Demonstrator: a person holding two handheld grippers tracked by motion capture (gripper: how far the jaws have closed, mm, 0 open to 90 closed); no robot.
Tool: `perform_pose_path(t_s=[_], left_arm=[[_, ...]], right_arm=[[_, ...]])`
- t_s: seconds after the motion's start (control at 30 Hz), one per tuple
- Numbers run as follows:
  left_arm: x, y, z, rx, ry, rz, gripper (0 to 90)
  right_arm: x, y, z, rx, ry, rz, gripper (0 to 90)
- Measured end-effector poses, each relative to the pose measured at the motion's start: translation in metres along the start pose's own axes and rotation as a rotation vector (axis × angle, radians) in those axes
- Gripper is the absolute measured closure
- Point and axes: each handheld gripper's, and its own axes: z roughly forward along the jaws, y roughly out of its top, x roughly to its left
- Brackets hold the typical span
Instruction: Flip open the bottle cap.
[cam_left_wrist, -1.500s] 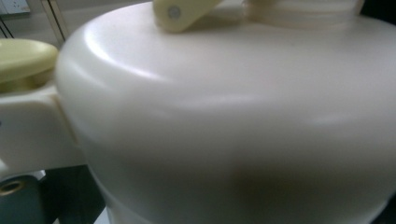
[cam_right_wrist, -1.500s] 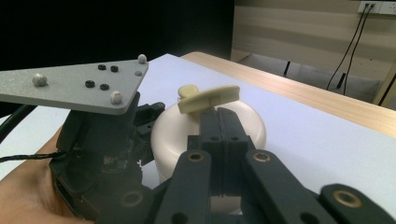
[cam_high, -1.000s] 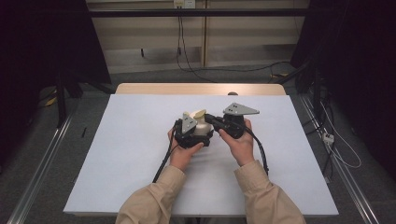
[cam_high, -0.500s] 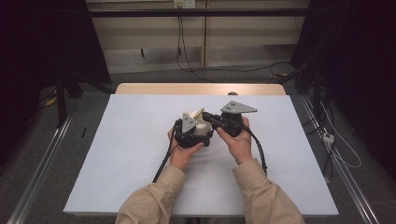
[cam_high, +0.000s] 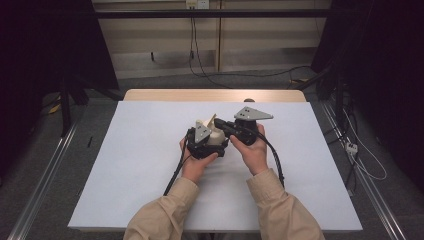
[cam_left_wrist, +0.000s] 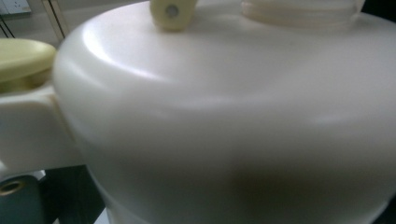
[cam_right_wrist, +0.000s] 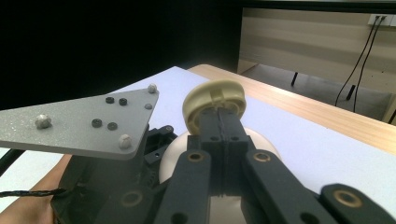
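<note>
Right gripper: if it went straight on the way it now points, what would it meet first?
The right gripper has its jaws shut on the rim of a pale yellow lid, so that lid is already in its line. Past it lies the white table top, then the wooden edge; depth there is unclear.

**Cream container and its round lid, at the middle of the table**

A cream-white plastic container (cam_high: 215, 137) with a smooth, rounded, glossy body sits near the centre of the high view on the white table (cam_high: 125, 165). A pale yellow round lid (cam_right_wrist: 215, 105) stands on edge above it, its ribbed inner side showing, centre of the right gripper view.
</note>
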Motion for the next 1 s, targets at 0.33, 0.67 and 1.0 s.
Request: perform_pose_path(t_s=[0.33,0.67,1.0], left_arm=[[0.0001,0.0000,0.0000,0.001,-0.001,0.001,4.8],[0.0000,0.0000,-0.0001,0.001,0.000,0.002,4.9],[0.0002,0.0001,-0.0002,0.002,0.004,0.009,4.8]], right_arm=[[0.0004,0.0009,0.0033,-0.004,0.003,-0.001,90.0],[0.0017,0.0025,0.0064,-0.014,-0.002,-0.014,90.0],[0.0001,0.0028,0.0095,-0.017,0.002,-0.011,90.0]])
